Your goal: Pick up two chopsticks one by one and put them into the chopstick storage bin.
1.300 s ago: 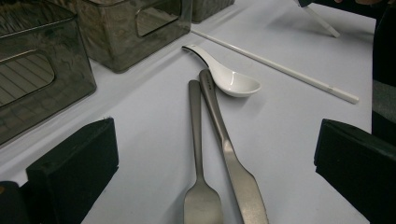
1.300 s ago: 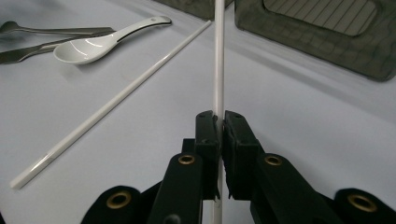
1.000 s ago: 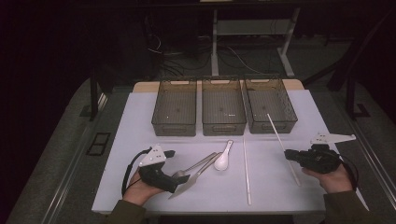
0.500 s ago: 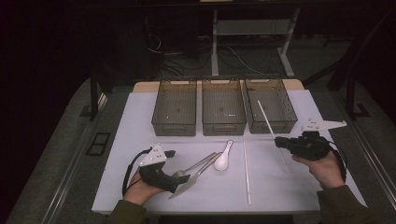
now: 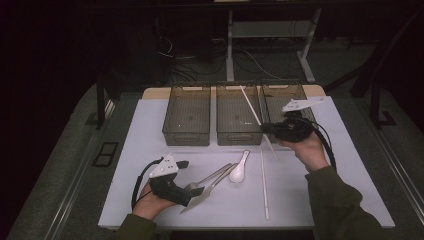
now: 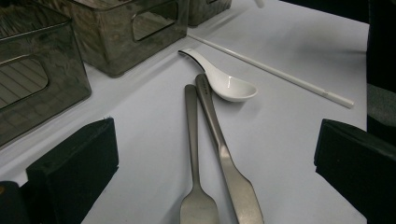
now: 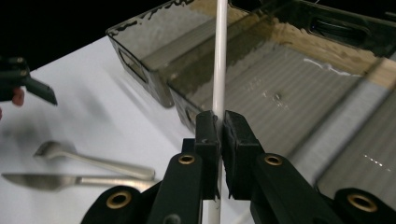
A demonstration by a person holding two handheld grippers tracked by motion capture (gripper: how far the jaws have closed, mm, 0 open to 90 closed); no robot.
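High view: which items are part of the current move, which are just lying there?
In play:
right gripper, shut on the held chopstick
middle bin, which the chopstick hangs over

Lying about:
second chopstick
white spoon
fork
knife
left bin
right bin
left gripper, open, idle

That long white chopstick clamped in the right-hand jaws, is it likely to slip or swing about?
The white chopstick looks smooth and glossy, so it may slide in the grip. The right gripper pinches it at one narrow spot with long ends free, so it could pivot. It stays straight, so it is probably stiff and light.
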